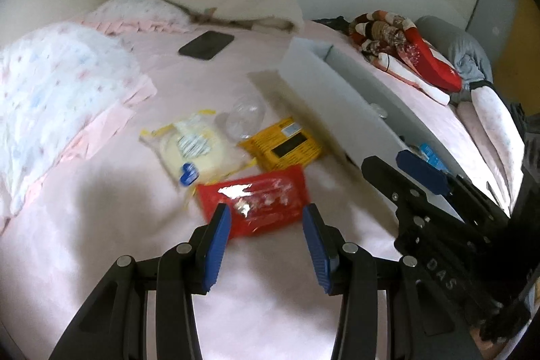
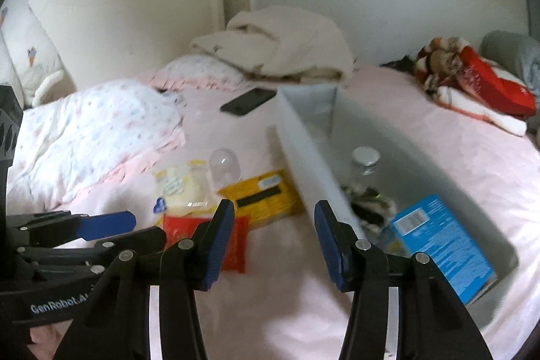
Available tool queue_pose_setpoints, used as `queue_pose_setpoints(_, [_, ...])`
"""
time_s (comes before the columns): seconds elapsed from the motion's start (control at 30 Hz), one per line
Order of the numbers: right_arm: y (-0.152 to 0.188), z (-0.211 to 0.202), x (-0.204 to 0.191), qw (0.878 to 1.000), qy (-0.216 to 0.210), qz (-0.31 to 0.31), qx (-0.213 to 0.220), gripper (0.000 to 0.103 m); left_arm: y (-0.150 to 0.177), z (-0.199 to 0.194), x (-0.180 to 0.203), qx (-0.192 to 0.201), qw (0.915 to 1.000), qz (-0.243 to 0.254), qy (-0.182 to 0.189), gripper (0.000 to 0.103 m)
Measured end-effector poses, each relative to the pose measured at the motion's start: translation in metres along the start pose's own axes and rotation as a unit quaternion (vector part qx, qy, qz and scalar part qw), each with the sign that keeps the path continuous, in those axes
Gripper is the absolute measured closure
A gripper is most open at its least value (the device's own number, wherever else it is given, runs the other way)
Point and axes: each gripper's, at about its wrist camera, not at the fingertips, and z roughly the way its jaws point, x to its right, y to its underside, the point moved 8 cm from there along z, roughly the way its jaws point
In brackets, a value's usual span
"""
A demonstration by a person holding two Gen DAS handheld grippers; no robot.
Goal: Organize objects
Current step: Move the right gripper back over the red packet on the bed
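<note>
Two grippers hovered above the pink bedsheet [image 1: 101, 225], each with its two blue-padded fingers spread apart and holding nothing. The left gripper [image 1: 266, 245] hung just short of one red packet [image 1: 256, 201], the nearest loose item. The right gripper [image 2: 274, 240] pointed at the near long wall of one white rectangular bin [image 2: 303, 154], which lay lengthwise on the bed.

Four items lay loose on the sheet to the left of the bin, bunched together: the red packet, one yellow box [image 1: 283, 145] touching the bin's wall, one pale packet with yellow edging [image 1: 195, 147], and one clear plastic dome [image 1: 244, 117] just beyond them.

Three items rested inside the bin: one blue box [image 2: 442, 245] tilted against the near end, one dark patterned bundle [image 2: 368, 208] beside it, and one clear jar with a silver lid [image 2: 366, 159] farther in.

Farther off lay one black phone [image 2: 248, 102], one patterned quilt [image 2: 94, 130], one cream folded blanket [image 2: 287, 46], and one red-and-white bundle of cloth [image 2: 472, 80].
</note>
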Motion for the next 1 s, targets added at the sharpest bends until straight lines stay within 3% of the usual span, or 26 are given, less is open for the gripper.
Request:
queue_pose_setpoints(0.33, [0.015,0.024,-0.011,0.999,-0.015,-0.007,-0.046,0.053,0.008,0.010,-0.037,-0.024,0.9988,-0.019,-0.038,0.061])
queue_pose_setpoints(0.53, [0.029,0.043,-0.022,0.996,-0.036,-0.007,-0.082,0.053,0.015,0.025,-0.050,-0.038,0.9980,-0.037,-0.034,0.061])
queue_pose_setpoints(0.7, [0.041,0.063,-0.025,0.989,-0.068,0.025,-0.128,0.053,0.015,0.040,-0.063,-0.032,0.9963,-0.079,0.011,0.061])
queue_pose_setpoints(0.87, [0.042,0.076,-0.002,0.977,-0.092,0.133,-0.136,0.053,0.024,0.051,-0.079,-0.035,0.9827,-0.166,0.075,0.061])
queue_pose_setpoints(0.93, [0.044,0.083,0.004,0.970,-0.103,0.167,-0.142,0.053,0.025,0.056,-0.079,-0.038,0.9809,-0.172,0.083,0.061])
queue_pose_setpoints(1.0, [0.043,0.088,0.002,0.972,-0.094,0.166,-0.136,0.053,0.028,0.060,-0.076,-0.042,0.9804,-0.172,0.087,0.062])
